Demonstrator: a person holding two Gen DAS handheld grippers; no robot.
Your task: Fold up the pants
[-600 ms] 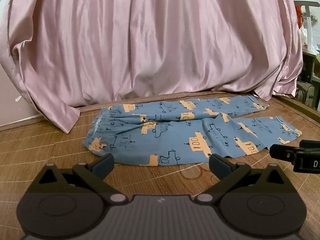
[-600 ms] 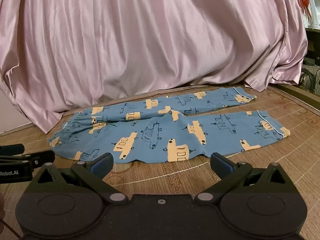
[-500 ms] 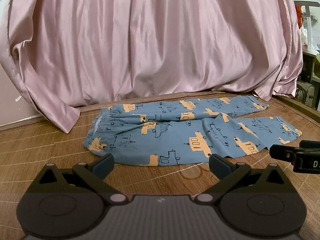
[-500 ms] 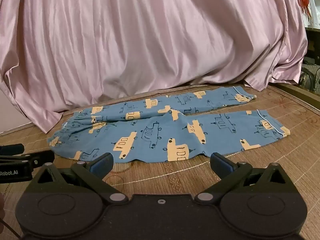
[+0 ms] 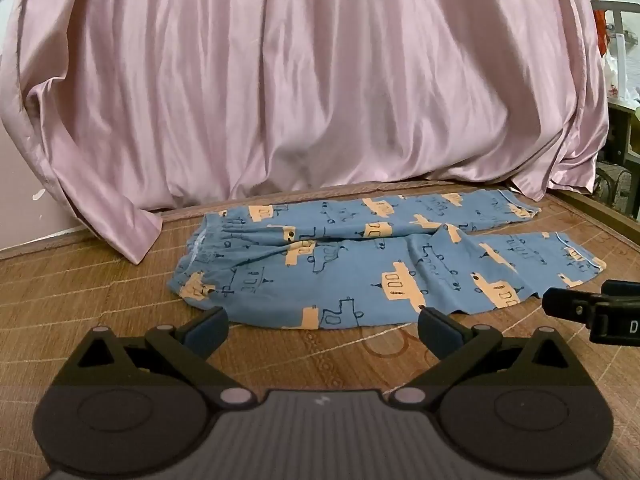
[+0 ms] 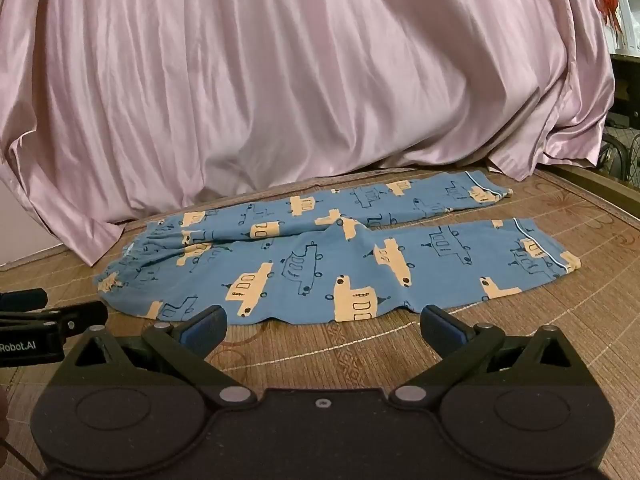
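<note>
Blue pants printed with orange vehicles lie flat on a woven brown mat, waistband to the left, both legs stretched right. My left gripper stands open just in front of the near edge of the pants, nothing between its blue-padded fingers. My right gripper is open too, in front of the near leg, holding nothing. In each view the other gripper's black tip pokes in from the side: the right one and the left one.
A pink satin sheet hangs down behind the pants and pools on the mat at the far left. The mat's wooden edge runs along the right. Cluttered furniture stands past that edge.
</note>
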